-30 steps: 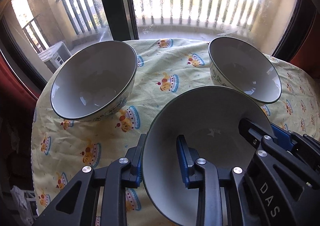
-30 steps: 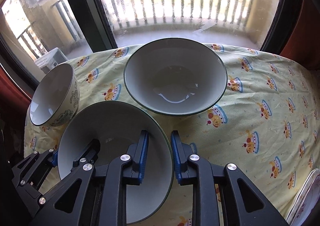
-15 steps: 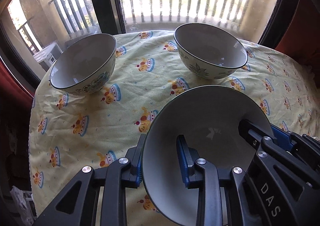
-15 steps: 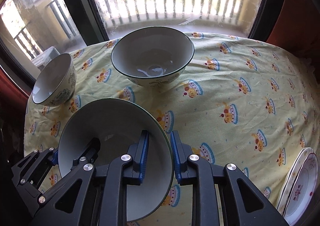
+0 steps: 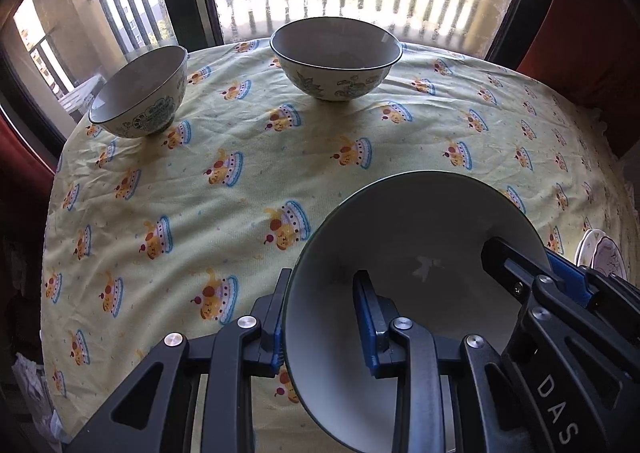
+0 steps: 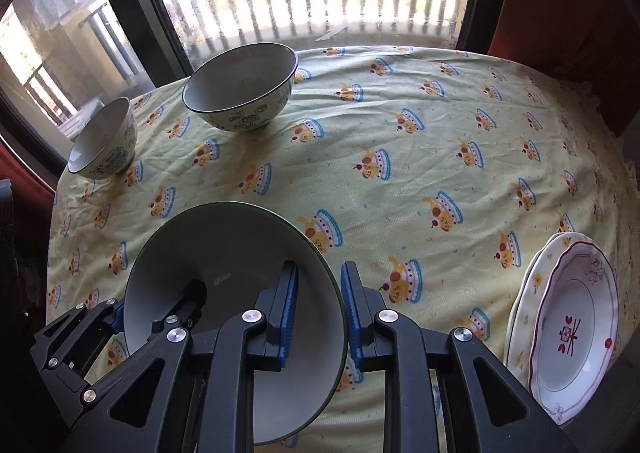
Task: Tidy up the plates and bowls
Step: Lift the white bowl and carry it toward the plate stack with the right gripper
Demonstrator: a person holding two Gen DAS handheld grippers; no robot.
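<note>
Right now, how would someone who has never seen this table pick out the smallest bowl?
Start at the yellow tablecloth under the window. Two bowls stand at its far edge; take the small bowl at the left corner. It is narrower than the patterned bowl beside it, and no gripper holds it.

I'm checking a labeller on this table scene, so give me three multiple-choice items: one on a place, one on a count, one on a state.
1. Where do the white plates with red trim lie?
A. at the tablecloth's right edge
B. between the two far bowls
C. on the windowsill

2. How many bowls stand free on the yellow cartoon-print tablecloth?
A. one
B. two
C. four

3. How is the large grey-white bowl with a dark green rim held?
A. by one gripper
B. by both grippers, on opposite rim sides
C. not held

Answers:
1 A, they sit low right in the right wrist view.
2 B, a small patterned bowl and a larger patterned bowl.
3 B, the left gripper and right gripper each pinch its rim.
</note>
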